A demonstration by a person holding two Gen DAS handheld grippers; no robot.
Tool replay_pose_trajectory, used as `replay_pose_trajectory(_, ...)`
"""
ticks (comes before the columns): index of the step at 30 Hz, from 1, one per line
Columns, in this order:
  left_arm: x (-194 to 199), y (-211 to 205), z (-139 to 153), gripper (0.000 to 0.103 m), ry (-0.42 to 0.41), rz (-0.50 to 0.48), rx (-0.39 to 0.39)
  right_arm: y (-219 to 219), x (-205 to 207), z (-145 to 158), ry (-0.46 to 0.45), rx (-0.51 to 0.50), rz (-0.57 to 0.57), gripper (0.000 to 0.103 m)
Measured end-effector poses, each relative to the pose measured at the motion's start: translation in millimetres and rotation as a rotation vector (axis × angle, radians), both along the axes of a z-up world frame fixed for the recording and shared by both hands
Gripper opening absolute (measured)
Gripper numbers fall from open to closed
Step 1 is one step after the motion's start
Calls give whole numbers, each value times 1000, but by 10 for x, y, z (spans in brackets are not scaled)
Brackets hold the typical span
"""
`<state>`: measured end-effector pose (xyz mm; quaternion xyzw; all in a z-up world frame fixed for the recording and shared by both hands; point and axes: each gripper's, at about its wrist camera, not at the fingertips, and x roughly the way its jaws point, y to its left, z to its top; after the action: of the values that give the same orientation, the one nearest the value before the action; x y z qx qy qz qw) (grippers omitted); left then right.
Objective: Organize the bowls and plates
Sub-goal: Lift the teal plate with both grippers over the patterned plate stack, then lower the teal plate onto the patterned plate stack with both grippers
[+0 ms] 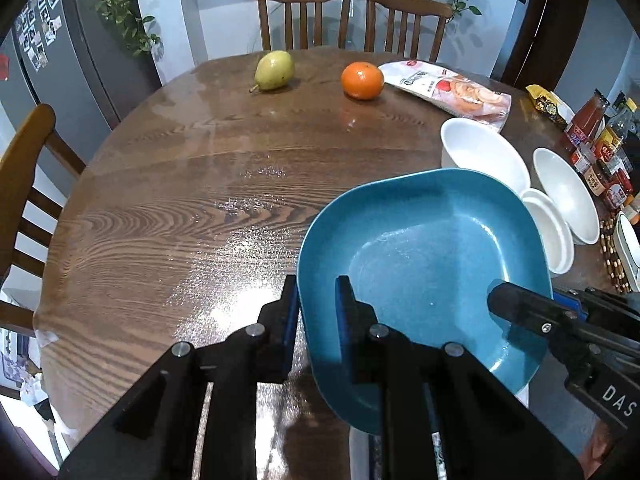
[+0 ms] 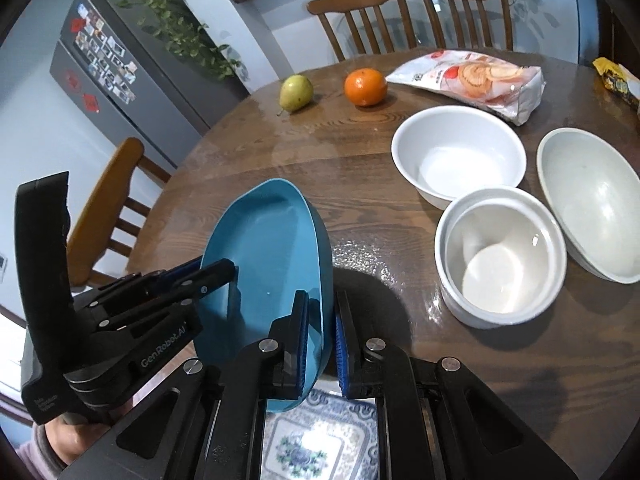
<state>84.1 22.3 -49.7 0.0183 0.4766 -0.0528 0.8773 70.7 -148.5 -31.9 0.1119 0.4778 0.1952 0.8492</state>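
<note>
A blue, rounded-square plate [image 1: 424, 248] hangs tilted above the near edge of the round wooden table [image 1: 180, 200], held from both sides. My left gripper [image 1: 318, 314] is shut on its left rim, one pad inside the plate and one outside. My right gripper [image 2: 325, 322] pinches the opposite rim of the blue plate [image 2: 264, 248]. Each gripper shows in the other's view: the right one [image 1: 536, 302] and the left one [image 2: 208, 270]. To the right on the table stand a round white bowl [image 2: 458, 152], two small nested white bowls [image 2: 500, 256] and a large oval white bowl [image 2: 592, 200].
A pear [image 1: 274, 70], an orange [image 1: 362, 80] and a snack bag [image 1: 452, 92] lie at the far side. Bottles and jars [image 1: 600, 148] crowd the right edge. Wooden chairs [image 1: 304, 16] ring the table. A patterned rug [image 2: 316, 440] lies below the near edge.
</note>
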Motion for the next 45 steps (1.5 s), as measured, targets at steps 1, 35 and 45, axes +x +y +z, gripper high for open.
replay_pose_trajectory(1, -25, -3, 19, 15, 0, 0, -2, -8, -25, 24, -6, 2, 2, 14)
replay_pose_trajectory(35, -757, -277, 337, 16, -88, -34, 17, -264, -788, 218, -34, 40, 24, 14)
replay_pose_trajectory(45, -837, -325, 240, 16, -70, -32, 46, -281, -856, 100, 5, 43, 36, 14)
